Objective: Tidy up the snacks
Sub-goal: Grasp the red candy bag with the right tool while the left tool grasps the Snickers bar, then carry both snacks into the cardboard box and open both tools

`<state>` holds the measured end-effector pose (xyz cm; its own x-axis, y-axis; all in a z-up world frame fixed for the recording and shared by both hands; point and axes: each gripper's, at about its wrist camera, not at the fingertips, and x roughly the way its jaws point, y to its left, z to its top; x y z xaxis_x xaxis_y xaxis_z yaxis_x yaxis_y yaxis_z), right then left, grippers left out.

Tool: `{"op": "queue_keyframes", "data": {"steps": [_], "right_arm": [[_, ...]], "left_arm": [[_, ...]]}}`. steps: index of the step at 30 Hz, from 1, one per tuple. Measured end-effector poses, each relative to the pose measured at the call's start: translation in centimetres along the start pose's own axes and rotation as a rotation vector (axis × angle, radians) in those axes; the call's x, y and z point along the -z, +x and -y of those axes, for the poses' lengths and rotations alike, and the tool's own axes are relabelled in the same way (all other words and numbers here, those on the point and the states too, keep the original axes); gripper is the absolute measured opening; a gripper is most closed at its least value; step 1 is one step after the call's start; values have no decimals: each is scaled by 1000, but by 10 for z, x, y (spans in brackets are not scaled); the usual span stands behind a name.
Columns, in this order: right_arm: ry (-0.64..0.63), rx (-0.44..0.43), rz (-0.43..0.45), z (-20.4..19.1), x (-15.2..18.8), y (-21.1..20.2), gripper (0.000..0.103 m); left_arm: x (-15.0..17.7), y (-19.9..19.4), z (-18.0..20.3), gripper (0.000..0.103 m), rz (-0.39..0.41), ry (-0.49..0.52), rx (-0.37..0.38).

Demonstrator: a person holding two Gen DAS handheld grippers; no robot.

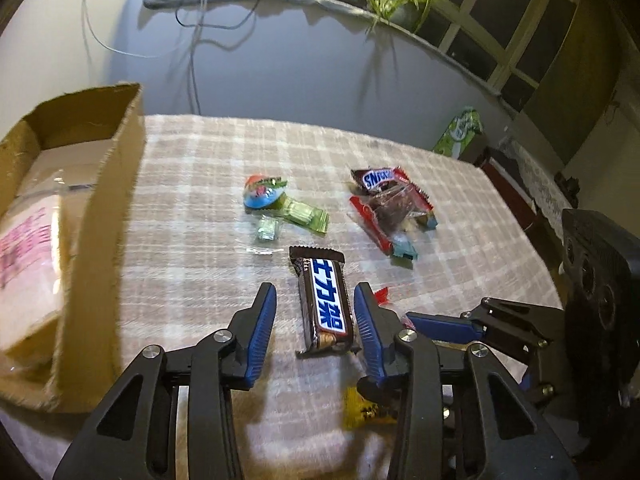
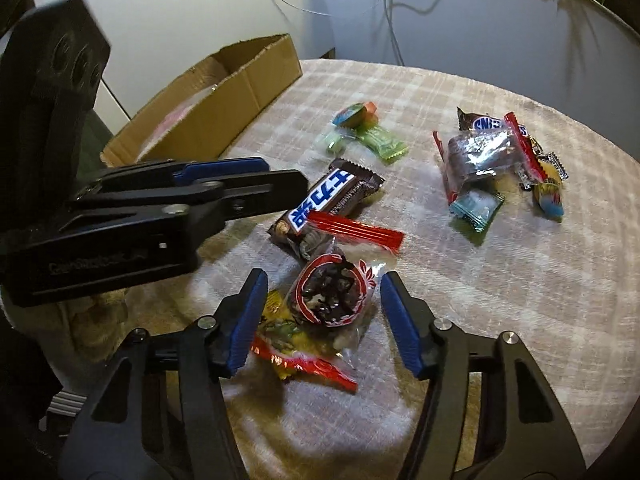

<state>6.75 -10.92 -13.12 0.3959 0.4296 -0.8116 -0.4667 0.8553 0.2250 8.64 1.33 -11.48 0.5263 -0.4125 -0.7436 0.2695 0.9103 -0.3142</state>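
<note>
The chocolate bar [image 1: 326, 304] is seen lying flat on the checked cloth of the surface [image 1: 208, 184], directly between the two blue pads of the left tool [image 1: 316, 332]. Its long axis runs almost in line with the fingers, one crimped end pointing away and the other lying back between the pads, so the narrow width is what is presented to them. The left tool's jaws are part-way open: the right pad is just beside or touching the wrapper edge, while a clear strip of cloth is left at the other pad, so no grip is judged to be made yet. The cardboard box [image 1: 100, 184] stands to the left of this tool, its near wall close by, which is judged the likely place for the bar. The right tool [image 2: 320, 320] is held over a clear packet of dark snacks [image 2: 334, 300], which lies between its pads, not squeezed; the jaws stand moderately wide, a gap showing at each side. A yellow packet [image 2: 280, 320] lies under that packet, against the left pad. The left tool is the nearer to the bar and to the box. A further heap of sweets [image 2: 492, 160] lies well apart, beyond both tools.
</note>
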Motion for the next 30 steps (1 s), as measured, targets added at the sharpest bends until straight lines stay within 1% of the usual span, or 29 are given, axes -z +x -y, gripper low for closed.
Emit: {"op": "queue_keyframes", "data": {"steps": [3, 4, 7, 13, 16, 17, 19, 22, 30], "right_arm": [[9, 10, -4, 5, -1, 5, 50], [8, 12, -3, 6, -1, 5, 49], [5, 26, -5, 10, -1, 4, 44], [-16, 58, -13, 16, 0, 1, 42], [-30, 75, -17, 18, 1, -2, 38], [-35, 81, -18, 19, 1, -2, 38], [-43, 96, -15, 20, 2, -4, 37], [-35, 93, -14, 24, 2, -5, 37], [-26, 97, 4, 25, 1, -14, 37]], "left_arm": [[-2, 12, 1, 36, -29, 11, -13], [-3, 14, 2, 34, -35, 18, -15], [-3, 20, 6, 34, -50, 46, -25], [-5, 30, 17, 36, -72, 99, -53], [-5, 35, 20, 36, -79, 114, -58], [-5, 37, 20, 33, -81, 114, -55], [-5, 39, 22, 23, -78, 106, -33], [-3, 39, 26, 22, -63, 119, -43], [1, 25, 23, 21, -22, 90, -35]]}}
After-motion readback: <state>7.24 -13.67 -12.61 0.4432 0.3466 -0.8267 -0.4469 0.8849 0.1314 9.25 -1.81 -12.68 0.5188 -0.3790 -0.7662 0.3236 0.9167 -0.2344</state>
